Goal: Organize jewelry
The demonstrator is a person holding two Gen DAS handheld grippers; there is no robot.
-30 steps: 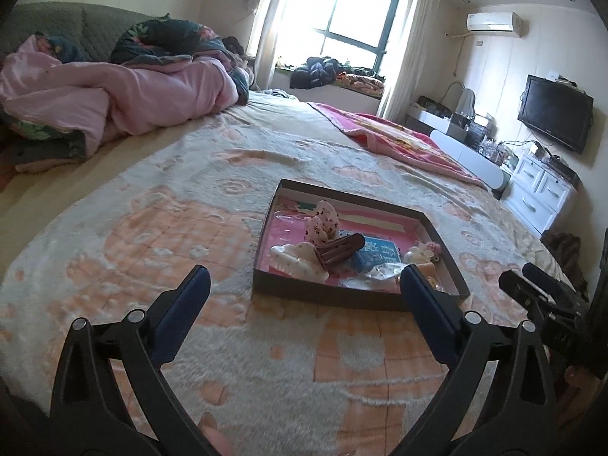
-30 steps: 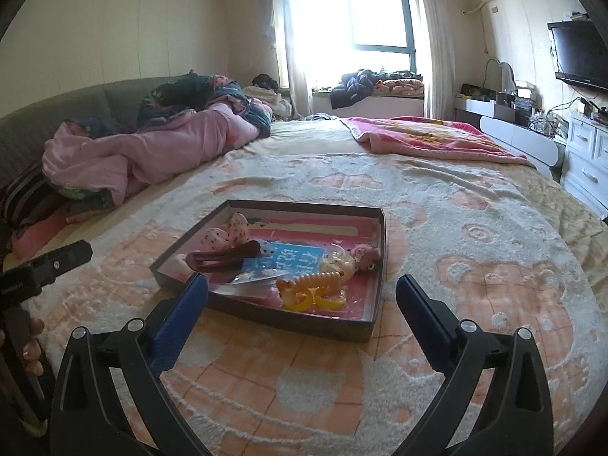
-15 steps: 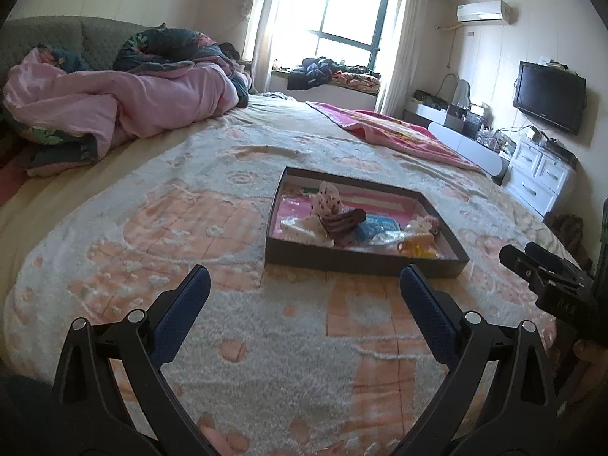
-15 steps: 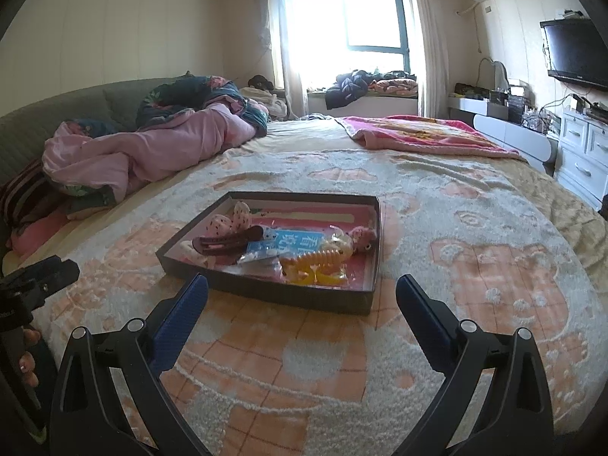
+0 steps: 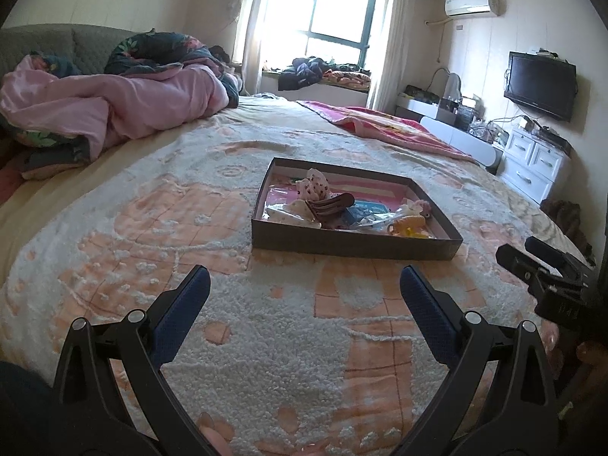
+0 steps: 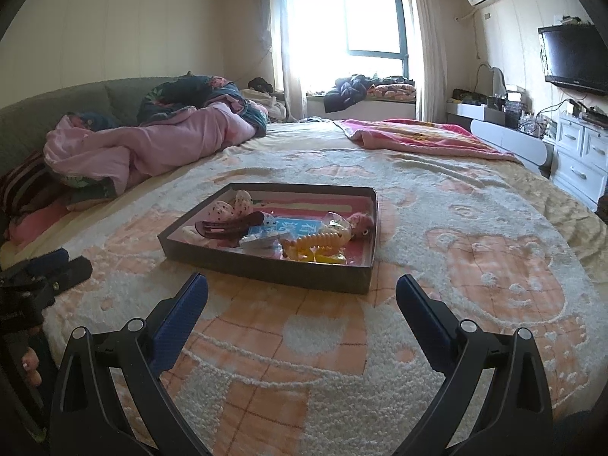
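Note:
A dark shallow box (image 5: 353, 249) (image 6: 266, 266) with a pink lining sits on the bed. It holds a brown hair claw (image 5: 330, 205) (image 6: 228, 224), a spotted pink bow (image 5: 313, 186) (image 6: 231, 207), a blue card (image 6: 288, 228), a yellow spiral hair tie (image 6: 319, 243) (image 5: 408, 224) and a pink fluffy piece (image 6: 359, 222). My left gripper (image 5: 304, 292) is open and empty, well short of the box. My right gripper (image 6: 302, 296) is open and empty, just short of the box's near wall. Each gripper shows at the edge of the other's view.
The bed has a cream and orange bear blanket (image 5: 190, 228). A pink quilt heap (image 5: 114, 106) lies at the far left and a red blanket (image 6: 418, 138) at the far right. White drawers (image 5: 532, 167) and a TV (image 5: 539, 83) stand by the right wall.
Both grippers have drawn back from the box and risen a little; the box looks smaller and farther away. Both stay open and empty.

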